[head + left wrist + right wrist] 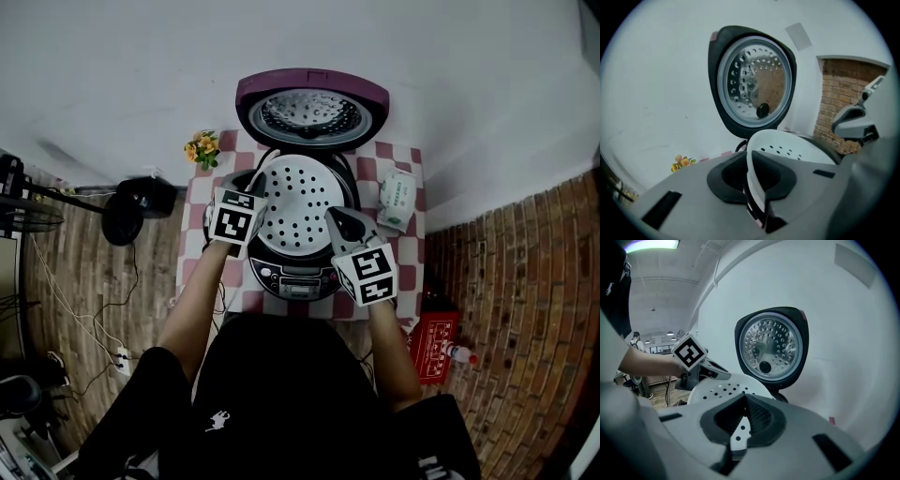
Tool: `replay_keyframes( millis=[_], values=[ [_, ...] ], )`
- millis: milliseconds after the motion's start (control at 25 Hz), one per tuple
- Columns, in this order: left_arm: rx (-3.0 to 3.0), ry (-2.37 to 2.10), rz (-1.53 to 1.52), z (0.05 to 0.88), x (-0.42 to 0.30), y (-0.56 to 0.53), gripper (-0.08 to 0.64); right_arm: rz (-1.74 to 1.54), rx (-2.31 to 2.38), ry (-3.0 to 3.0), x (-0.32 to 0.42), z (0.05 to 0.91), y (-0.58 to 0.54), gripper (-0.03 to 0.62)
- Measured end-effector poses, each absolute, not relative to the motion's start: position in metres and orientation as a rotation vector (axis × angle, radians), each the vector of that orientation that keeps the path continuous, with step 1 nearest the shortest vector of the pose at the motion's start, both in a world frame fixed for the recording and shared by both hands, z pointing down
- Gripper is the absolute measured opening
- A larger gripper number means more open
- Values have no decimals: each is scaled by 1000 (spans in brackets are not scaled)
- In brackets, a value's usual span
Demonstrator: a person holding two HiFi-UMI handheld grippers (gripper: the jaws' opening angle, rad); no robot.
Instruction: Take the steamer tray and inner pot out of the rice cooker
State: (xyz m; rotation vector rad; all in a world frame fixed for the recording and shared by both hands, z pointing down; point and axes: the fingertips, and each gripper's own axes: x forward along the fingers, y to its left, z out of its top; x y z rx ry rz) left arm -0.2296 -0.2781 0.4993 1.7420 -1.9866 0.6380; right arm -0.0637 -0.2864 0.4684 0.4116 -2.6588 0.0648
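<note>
The rice cooker (298, 277) stands on the checkered table with its purple lid (311, 111) tipped open. A white steamer tray (300, 202) full of holes sits over its mouth and hides the inner pot. My left gripper (255, 195) is shut on the tray's left rim; in the left gripper view the rim (757, 164) runs between the pads of that gripper (757, 190). My right gripper (336, 217) is shut on the tray's near right rim, which shows pinched in the right gripper (740, 427). The tray (726, 387) looks slightly raised.
A small bunch of orange flowers (202, 148) stands at the table's back left. A white packet (397, 197) lies right of the cooker. The table (199, 217) backs onto a white wall. A black fan (141, 206) and a red box (433, 342) are on the floor.
</note>
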Motion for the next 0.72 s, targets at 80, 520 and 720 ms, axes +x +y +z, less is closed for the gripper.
replay_keyframes(
  millis=[80, 520, 720],
  values=[
    [1737, -1991, 560, 490, -231, -275, 26, 61, 398, -2669, -63, 466, -285, 3],
    [1587, -2193, 358, 462, -238, -230, 23, 30, 249, -2694, -77, 460, -275, 2],
    [1519, -2329, 281, 439, -252, -201, 23, -13, 215, -2718, -104, 446, -261, 2]
  ],
)
